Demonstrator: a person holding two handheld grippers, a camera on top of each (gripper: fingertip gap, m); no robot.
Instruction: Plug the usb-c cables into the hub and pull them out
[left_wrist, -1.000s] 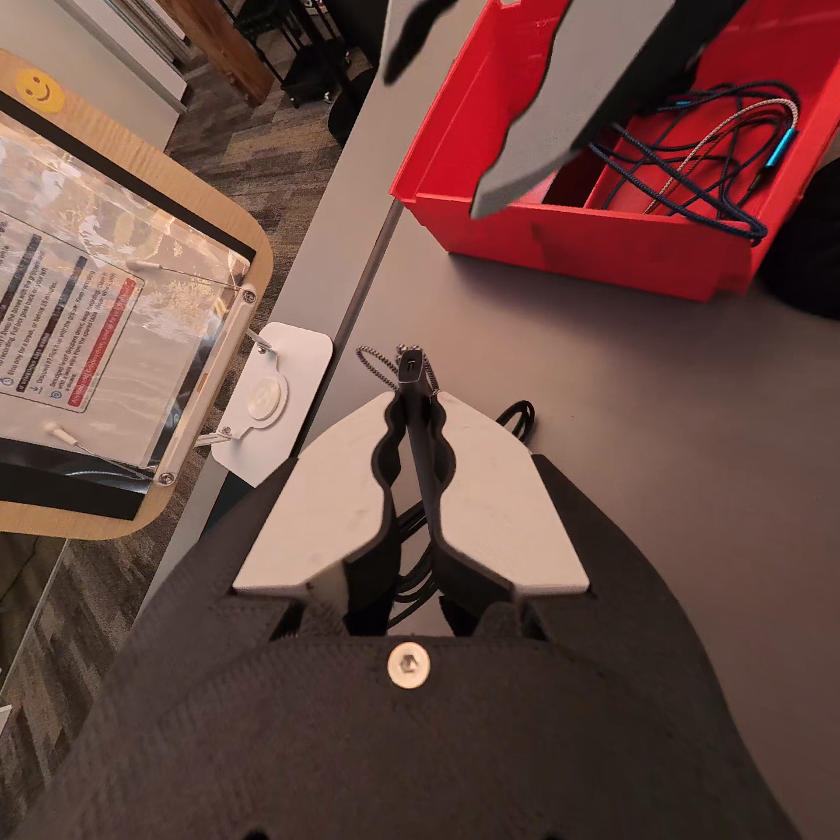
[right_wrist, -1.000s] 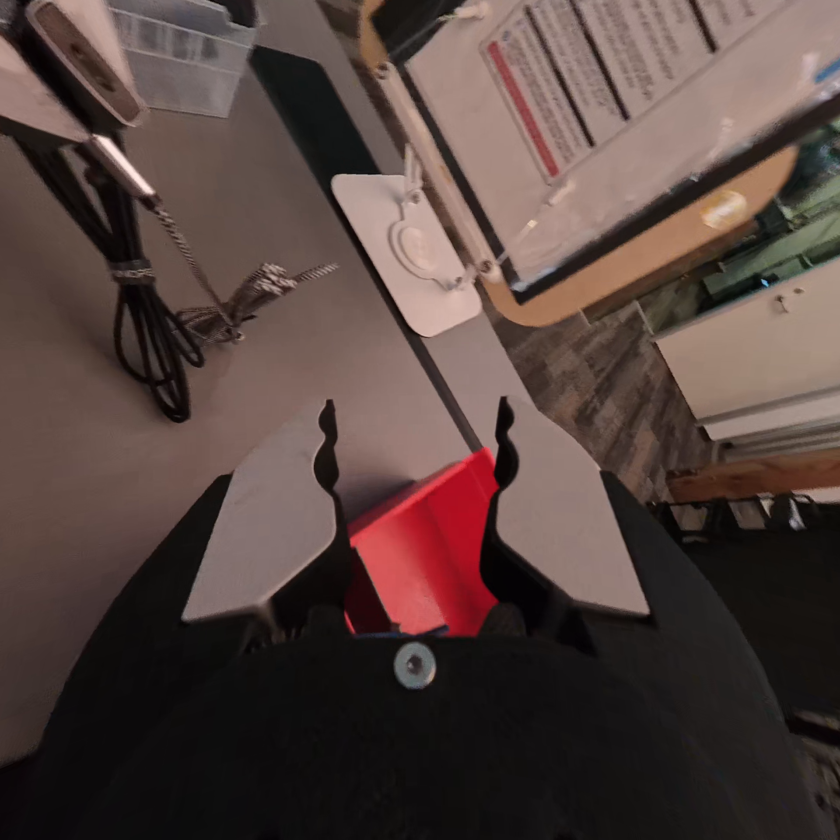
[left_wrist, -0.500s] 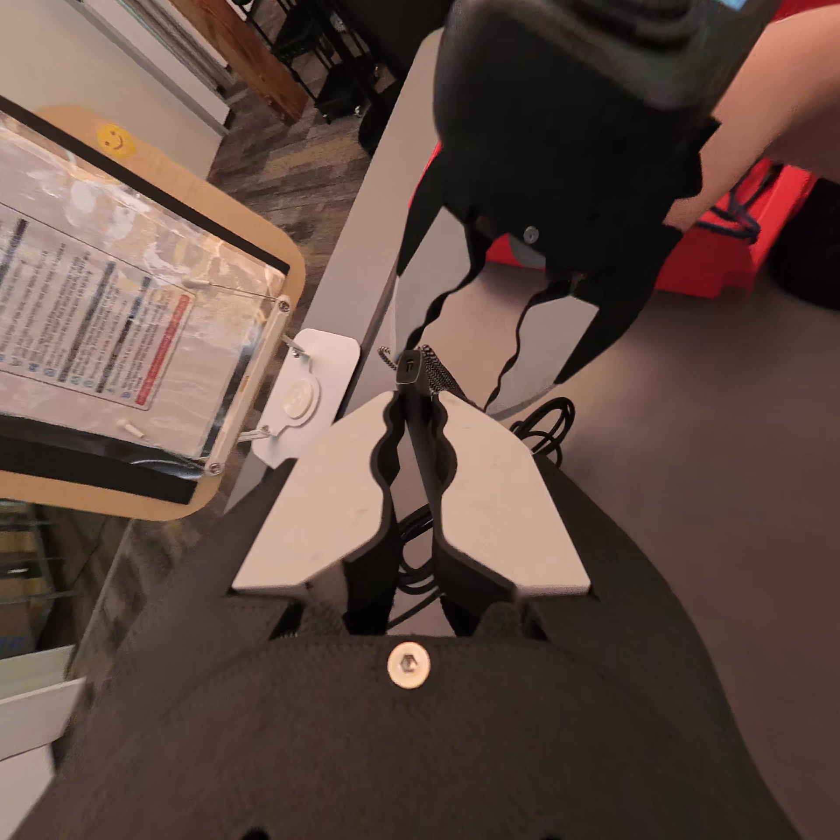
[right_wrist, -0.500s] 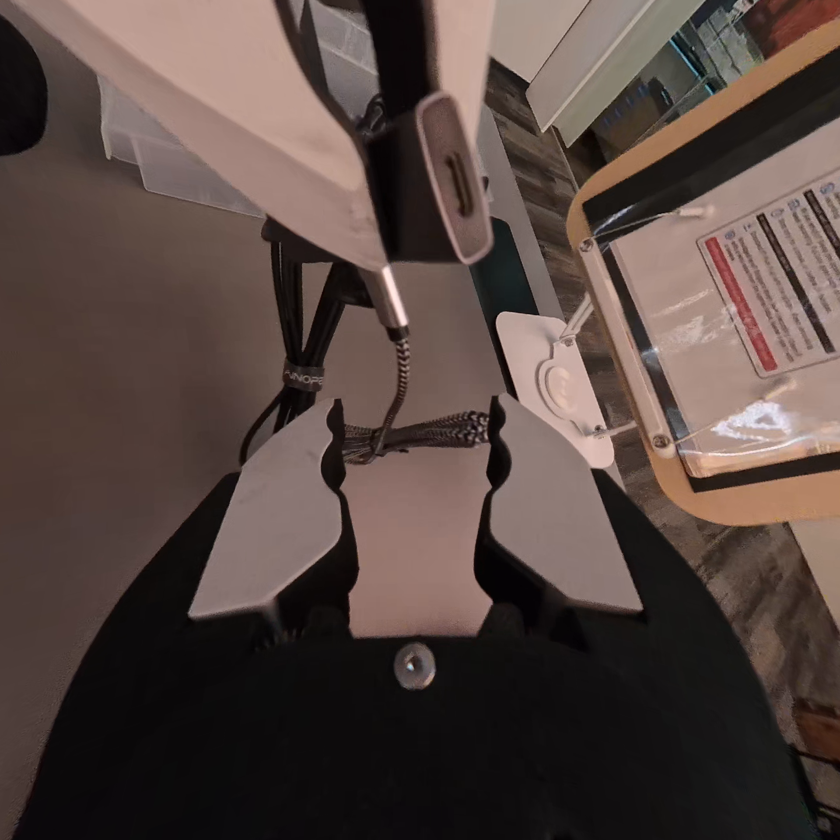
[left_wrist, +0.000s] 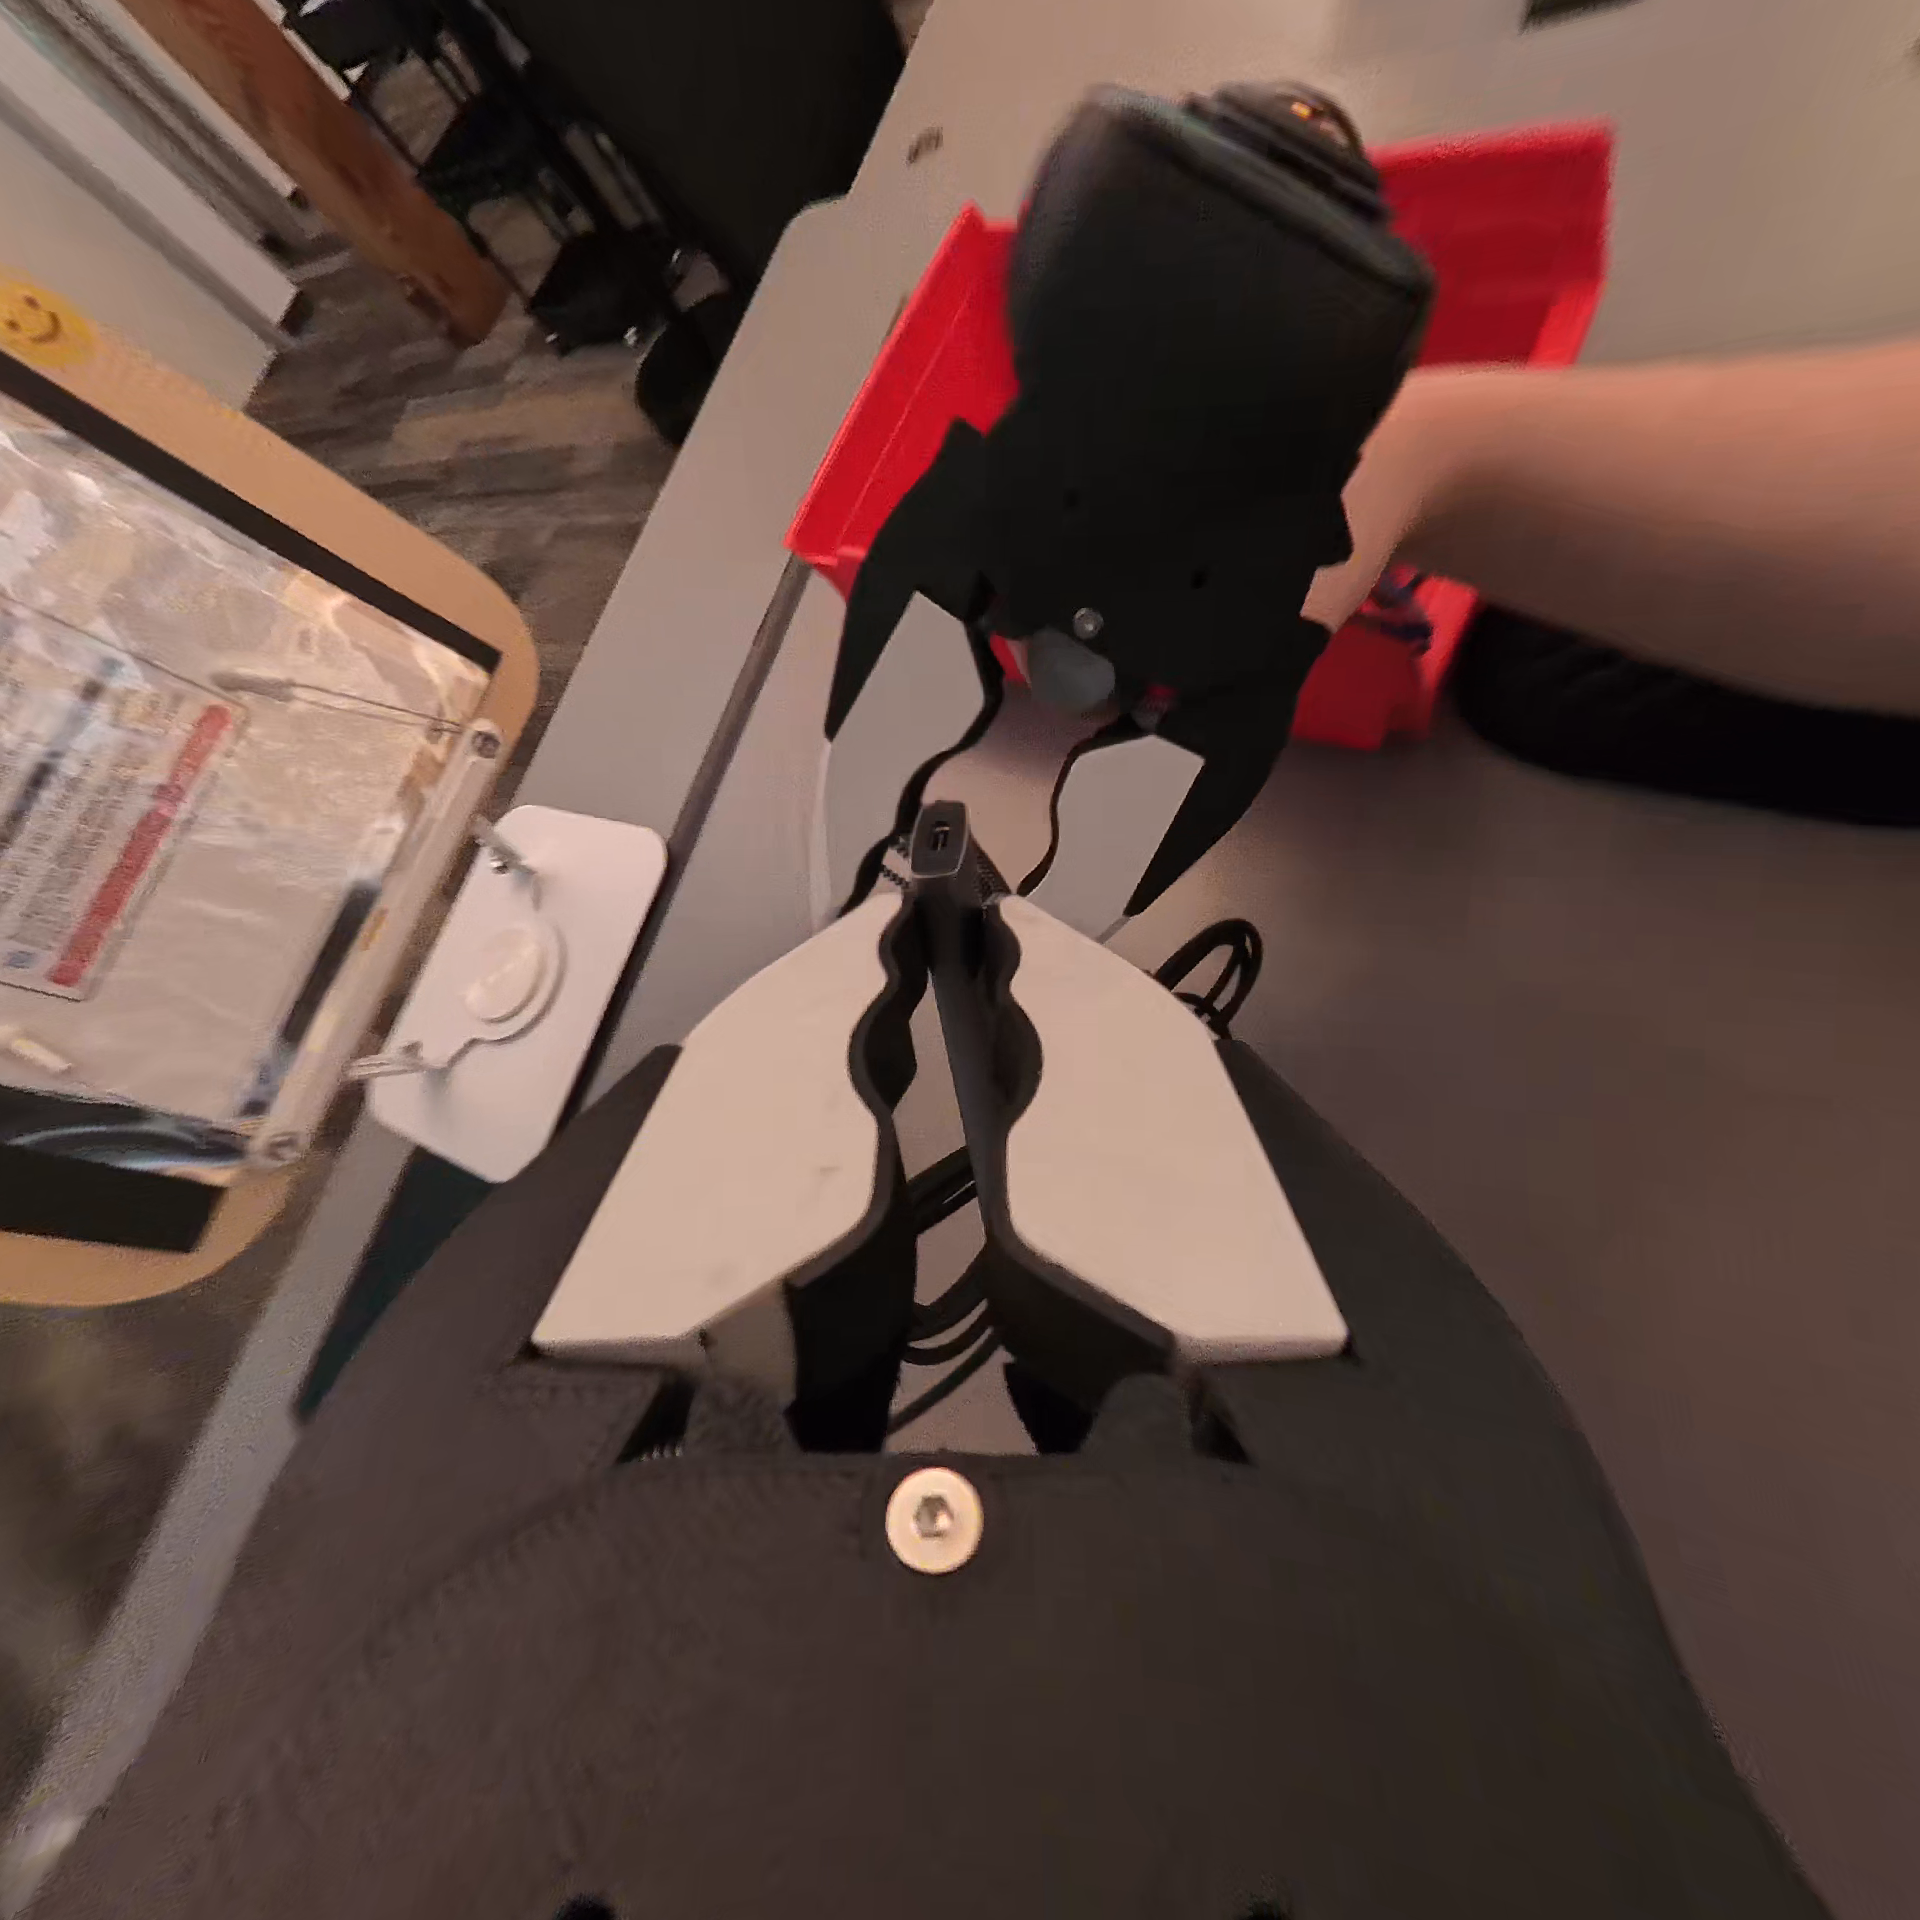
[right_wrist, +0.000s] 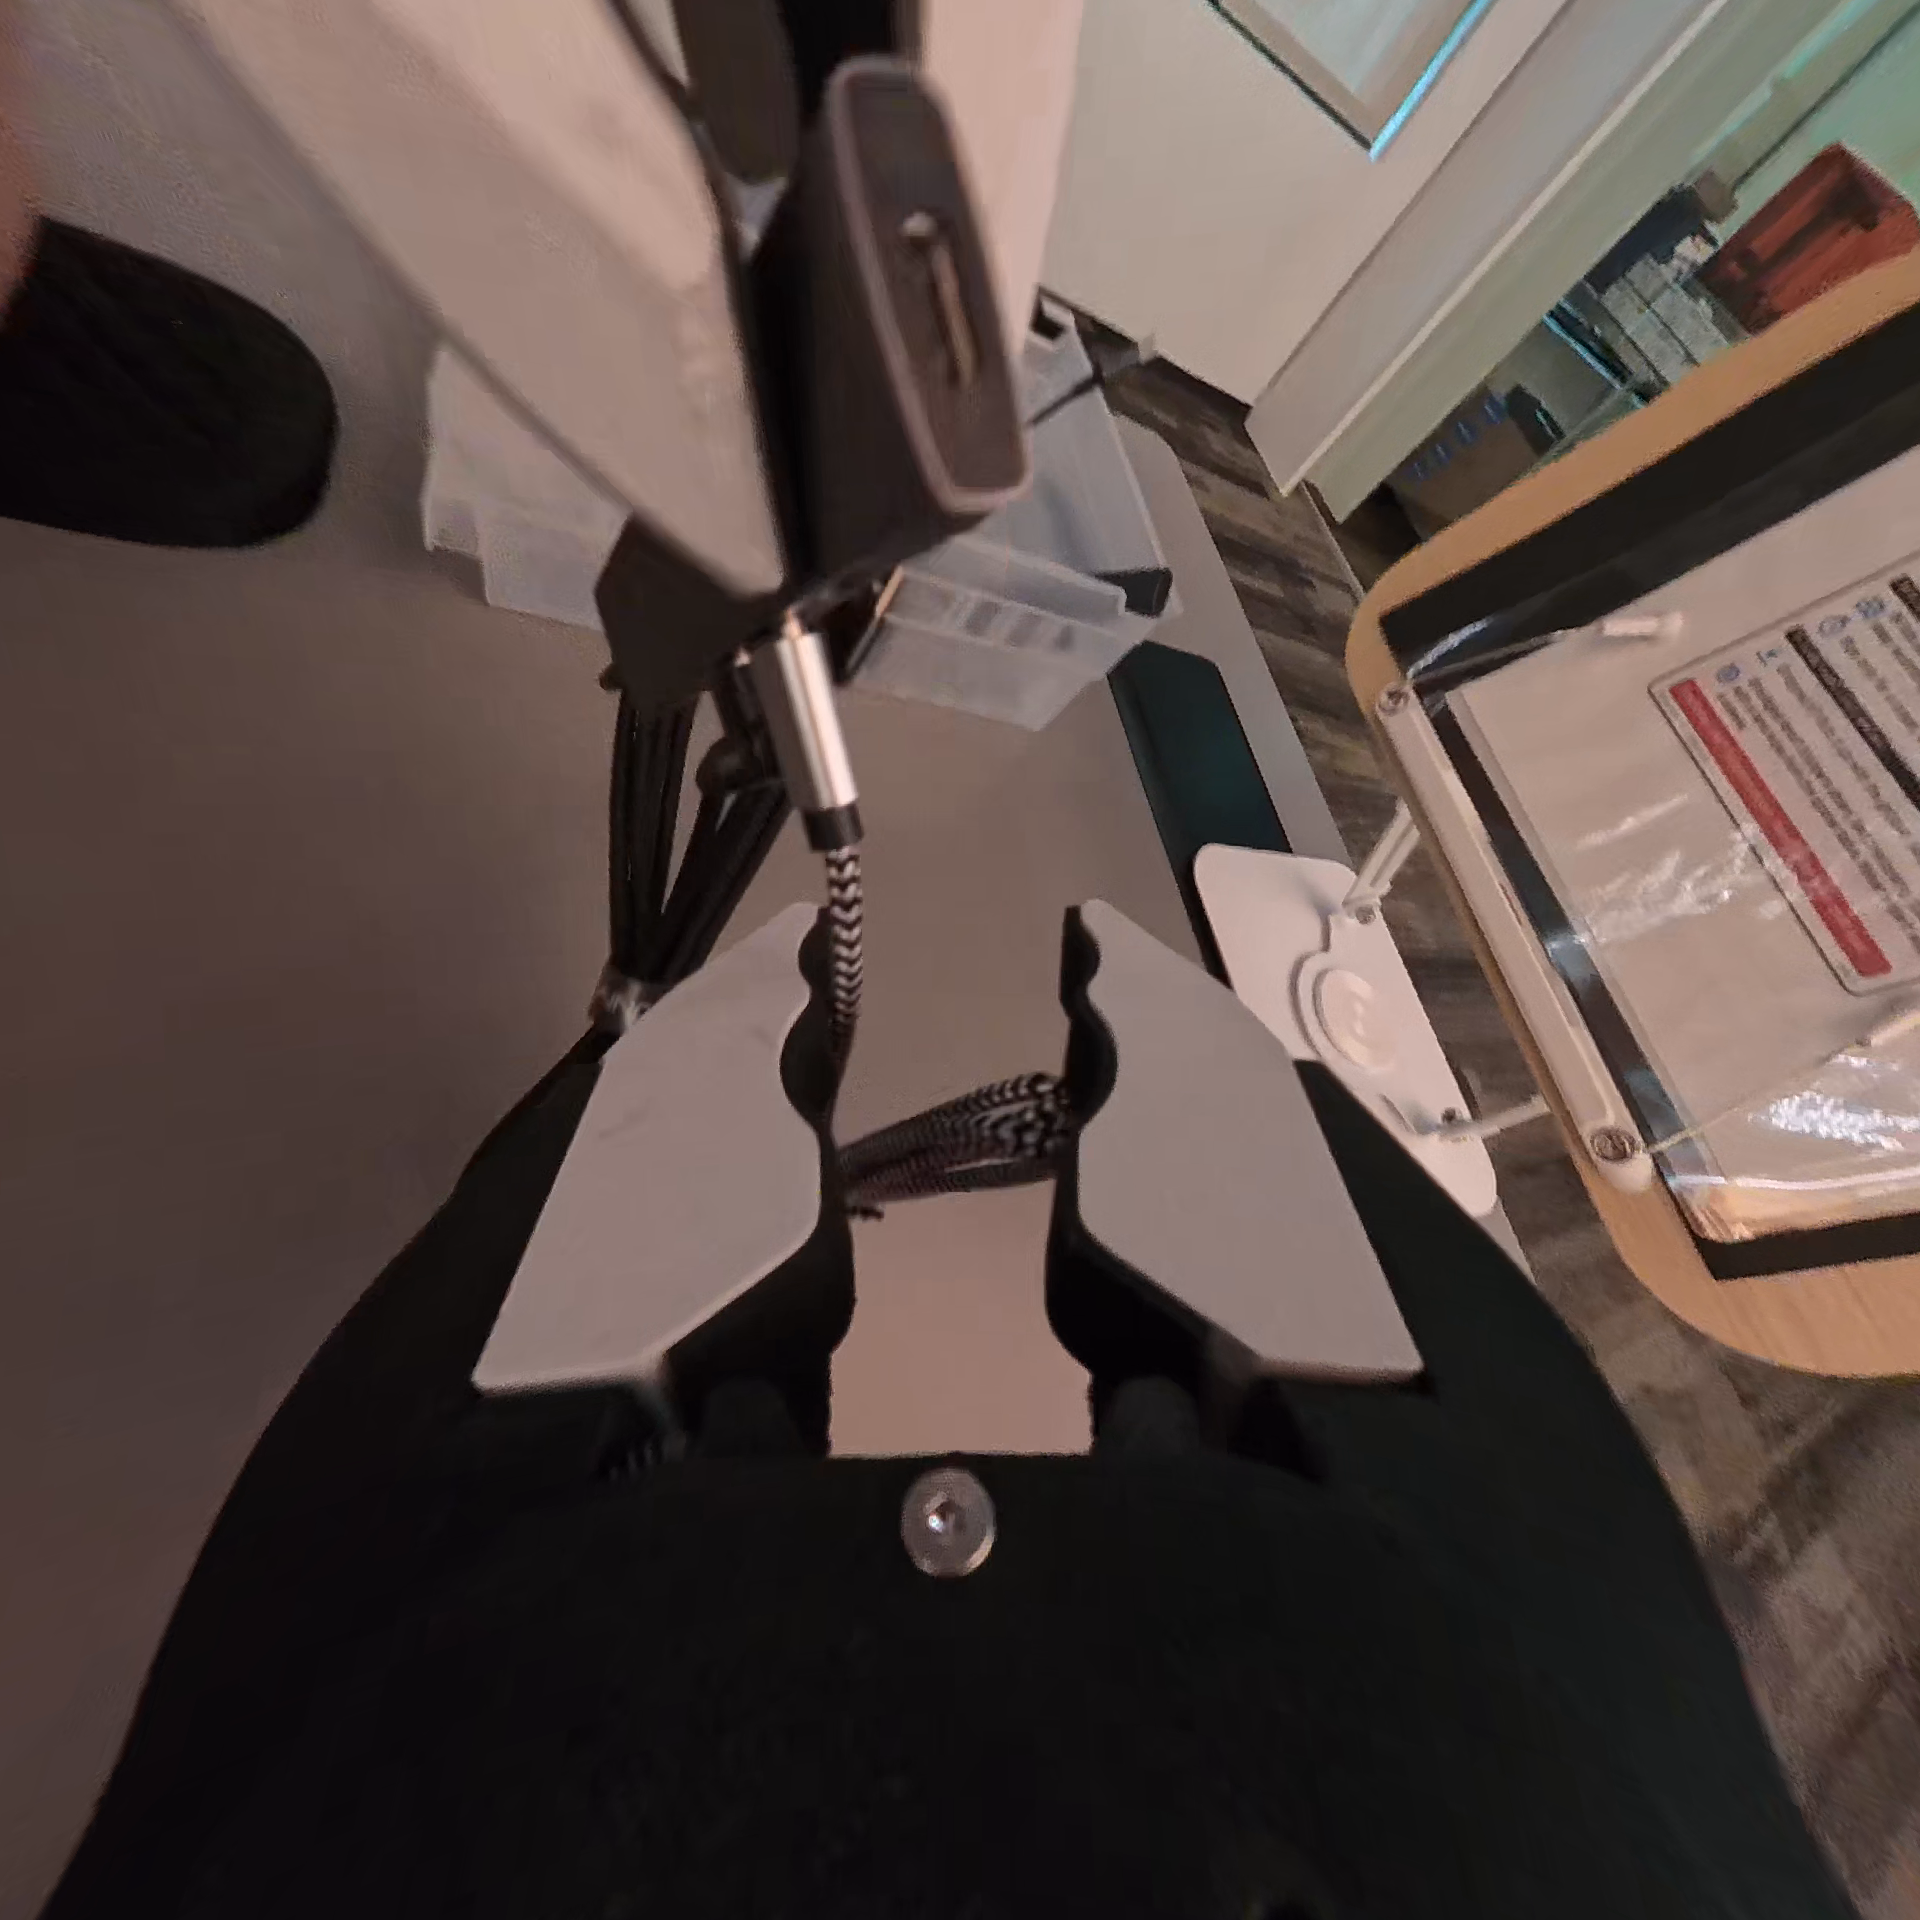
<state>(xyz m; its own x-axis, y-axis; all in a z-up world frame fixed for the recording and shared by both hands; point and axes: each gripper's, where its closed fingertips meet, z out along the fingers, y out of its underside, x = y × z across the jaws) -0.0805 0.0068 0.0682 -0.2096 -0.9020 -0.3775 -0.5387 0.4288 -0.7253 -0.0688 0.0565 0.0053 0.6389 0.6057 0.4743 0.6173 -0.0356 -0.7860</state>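
Observation:
My left gripper (left_wrist: 948, 906) is shut on the dark grey hub (left_wrist: 940, 844) and holds it edge-up above the grey table. In the right wrist view the hub (right_wrist: 920, 301) hangs overhead with a silver usb-c plug (right_wrist: 805, 717) set in its lower side. A black-and-white braided cable (right_wrist: 847, 966) drops from the plug to a bundle (right_wrist: 966, 1132) on the table. My right gripper (right_wrist: 940, 925) is open, its fingers on either side of the braided cable just below the plug. It also shows in the left wrist view (left_wrist: 997, 862), facing me beyond the hub.
A red bin (left_wrist: 914, 416) stands at the back of the table (left_wrist: 1558, 1039). A clear plastic bin (right_wrist: 997, 644) sits behind the hub. A black cable bundle (right_wrist: 675, 831) hangs from the hub. A white stand base (left_wrist: 520, 987) and a wooden sign board (left_wrist: 208, 831) lie left of the table edge.
My right gripper came from over the red bin to just below the hub and closed in on the braided cable. My left gripper kept holding the hub and tilted slightly.

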